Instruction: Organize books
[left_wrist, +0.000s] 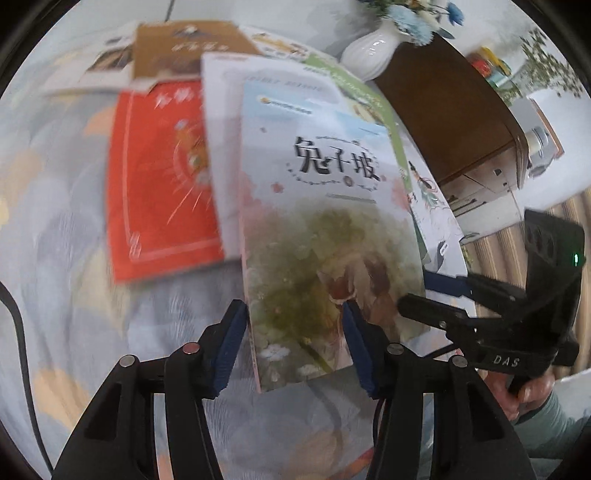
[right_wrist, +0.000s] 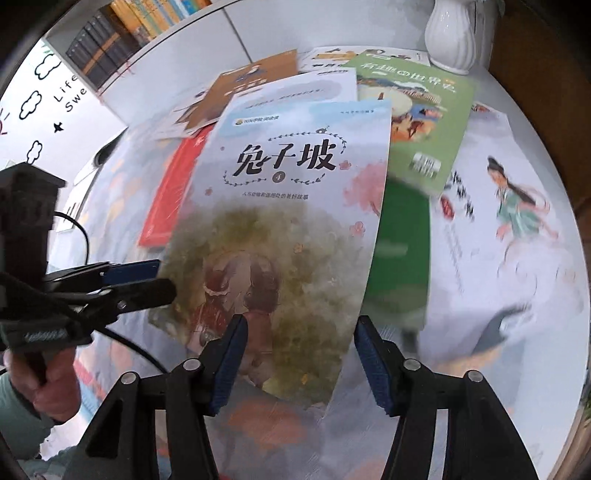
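A pale book (left_wrist: 325, 221) titled in black characters, with a green and brown painting on its cover (right_wrist: 288, 221), is held slightly above the other books. My left gripper (left_wrist: 293, 321) is shut on its lower left edge, one blue pad on the cover and the other behind it. From the right wrist view the left gripper (right_wrist: 162, 280) pinches that edge from the side. My right gripper (right_wrist: 301, 332) is shut on the lower right edge; in the left wrist view the right gripper (left_wrist: 413, 291) clamps that edge. Beneath lie a red book (left_wrist: 162, 184), a green book (right_wrist: 417, 122) and a white book (right_wrist: 498, 221).
The books sprawl over a round table with a pale patterned cloth (left_wrist: 55, 221). A brown book (right_wrist: 240, 88) lies at the back. A white vase (left_wrist: 369, 51) of flowers stands by a dark wooden box (left_wrist: 450, 114). A person's hand (right_wrist: 48, 387) grips the left handle. A bookshelf (right_wrist: 122, 33) stands behind.
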